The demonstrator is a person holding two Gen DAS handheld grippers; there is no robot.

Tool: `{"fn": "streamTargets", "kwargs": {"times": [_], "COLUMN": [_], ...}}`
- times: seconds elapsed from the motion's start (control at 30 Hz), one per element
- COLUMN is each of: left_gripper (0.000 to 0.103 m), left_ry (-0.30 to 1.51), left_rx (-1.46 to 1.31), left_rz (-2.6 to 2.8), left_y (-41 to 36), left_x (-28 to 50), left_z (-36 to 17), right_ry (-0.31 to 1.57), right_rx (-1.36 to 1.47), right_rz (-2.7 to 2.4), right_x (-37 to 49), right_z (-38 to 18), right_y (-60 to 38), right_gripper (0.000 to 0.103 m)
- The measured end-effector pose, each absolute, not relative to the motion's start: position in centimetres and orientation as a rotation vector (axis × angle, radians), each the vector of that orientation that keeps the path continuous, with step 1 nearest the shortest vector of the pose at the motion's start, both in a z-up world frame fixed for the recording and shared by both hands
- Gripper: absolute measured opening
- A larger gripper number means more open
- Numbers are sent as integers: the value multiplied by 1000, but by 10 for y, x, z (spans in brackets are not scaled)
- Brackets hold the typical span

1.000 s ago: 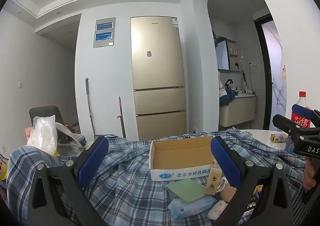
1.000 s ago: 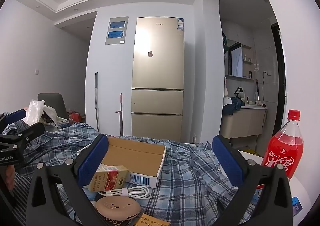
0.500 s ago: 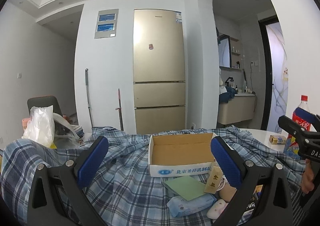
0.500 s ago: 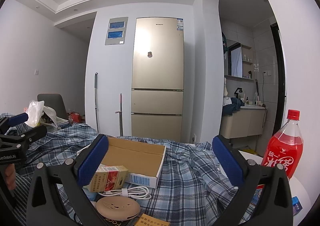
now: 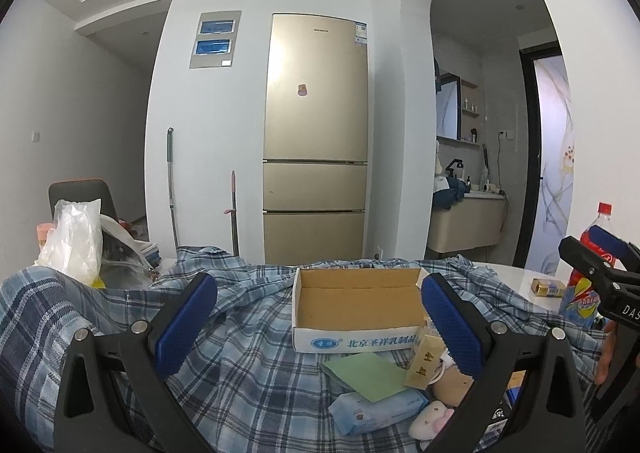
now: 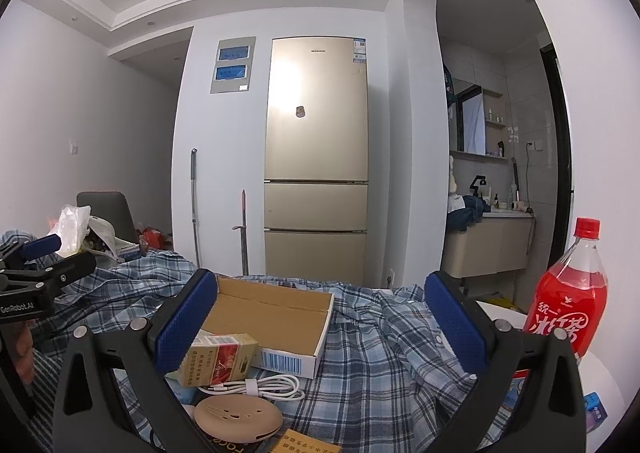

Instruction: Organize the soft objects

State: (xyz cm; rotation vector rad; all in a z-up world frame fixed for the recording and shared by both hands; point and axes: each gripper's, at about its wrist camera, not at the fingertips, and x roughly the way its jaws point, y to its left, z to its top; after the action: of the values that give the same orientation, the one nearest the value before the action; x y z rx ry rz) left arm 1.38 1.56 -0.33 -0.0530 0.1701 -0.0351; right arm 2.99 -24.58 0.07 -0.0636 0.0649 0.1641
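Note:
A blue plaid shirt (image 5: 248, 381) lies crumpled over the table; it also shows in the right wrist view (image 6: 384, 349). An open empty cardboard box (image 5: 356, 309) rests on it, also in the right wrist view (image 6: 272, 317). My left gripper (image 5: 320, 325) is open and empty, held above the shirt in front of the box. My right gripper (image 6: 320, 325) is open and empty, above the shirt to the right of the box. A blue tissue pack (image 5: 376, 411) and a small white plush (image 5: 430, 417) lie near the front.
A green sheet (image 5: 364, 375), a small carton (image 6: 220, 359), a white cable (image 6: 256, 387) and a beige pebble-shaped case (image 6: 238, 419) lie by the box. A red soda bottle (image 6: 568, 301) stands at the right. A plastic bag (image 5: 74, 241) sits at the left. A fridge (image 5: 316, 141) stands behind.
The left gripper view has tilted upward a little over the second; the box sits lower in it. The right gripper has barely moved. Both grippers stay open.

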Motion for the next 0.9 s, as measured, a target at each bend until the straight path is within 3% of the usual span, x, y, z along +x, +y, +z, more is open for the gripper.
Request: {"fn": "streamTargets", "kwargs": {"times": [0.9], "left_gripper": [103], "left_ry": [109], "left_rx": [30], "left_rz": [-19], "left_y": [-2], "left_x": [-1], "left_z": [0], "right_ry": [36], "right_rx": [-50], "right_rz": [126], "right_x": [23], "right_z": [1], "right_y": [-252], "right_gripper": [103]}}
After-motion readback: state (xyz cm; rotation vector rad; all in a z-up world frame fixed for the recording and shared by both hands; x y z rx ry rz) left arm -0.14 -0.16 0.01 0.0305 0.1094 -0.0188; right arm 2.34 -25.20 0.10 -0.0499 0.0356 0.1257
